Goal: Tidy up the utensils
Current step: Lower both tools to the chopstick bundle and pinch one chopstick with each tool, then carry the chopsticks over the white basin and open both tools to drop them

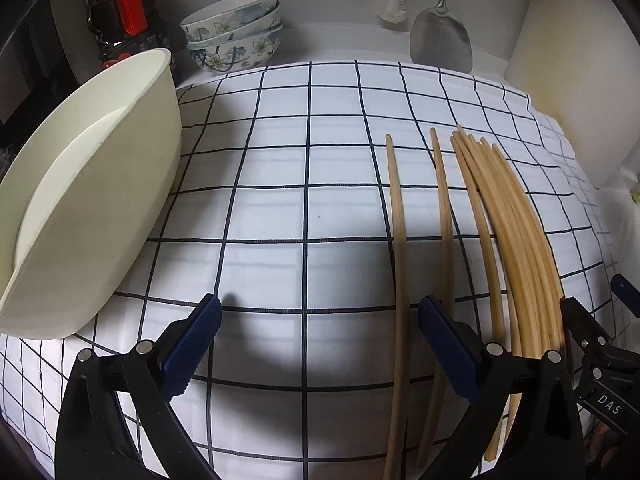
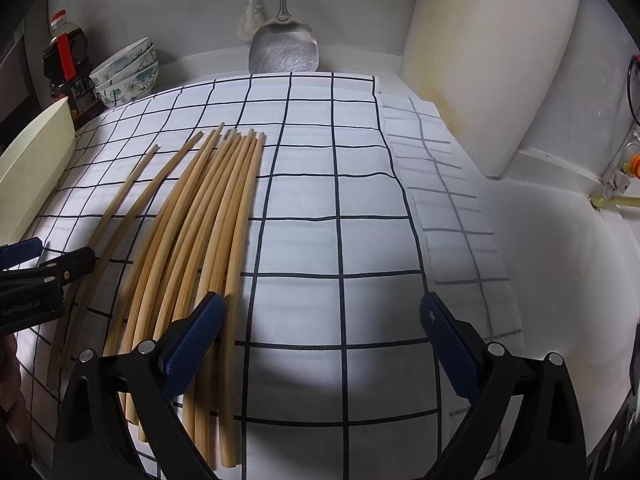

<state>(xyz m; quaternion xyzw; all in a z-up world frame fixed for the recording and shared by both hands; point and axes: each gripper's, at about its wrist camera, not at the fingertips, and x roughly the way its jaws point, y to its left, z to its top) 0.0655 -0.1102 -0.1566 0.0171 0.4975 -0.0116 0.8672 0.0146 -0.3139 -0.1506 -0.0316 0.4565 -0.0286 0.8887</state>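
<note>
Chopsticks (image 2: 208, 240) lie on a white cloth with dark grid lines (image 2: 320, 200) spread over the tabletop. Most form a tight bundle, tips pointing toward the back wall; two loose chopsticks (image 1: 400, 240) rest apart from it on the left, roughly parallel.

Left tongs (image 1: 320, 344) hover low over the cloth with their blue pads wide apart and nothing between them; the right pad sits just over the two loose sticks. Right tongs (image 2: 322, 344) are likewise spread apart and empty, the left pad touching or just above the near end of the bundle; which one, the view does not settle. Each tool shows at the edge of the other's view.

At the cloth's left edge stands a cream plastic basin (image 1: 92, 200), tilted in view. Behind it are a dark bottle with a red handle (image 1: 124, 12) and a stack of flower-patterned bowls (image 1: 234, 32). A metal spatula (image 2: 284, 50) and a white brush (image 1: 392, 0) hang or lean against the back wall.
</note>
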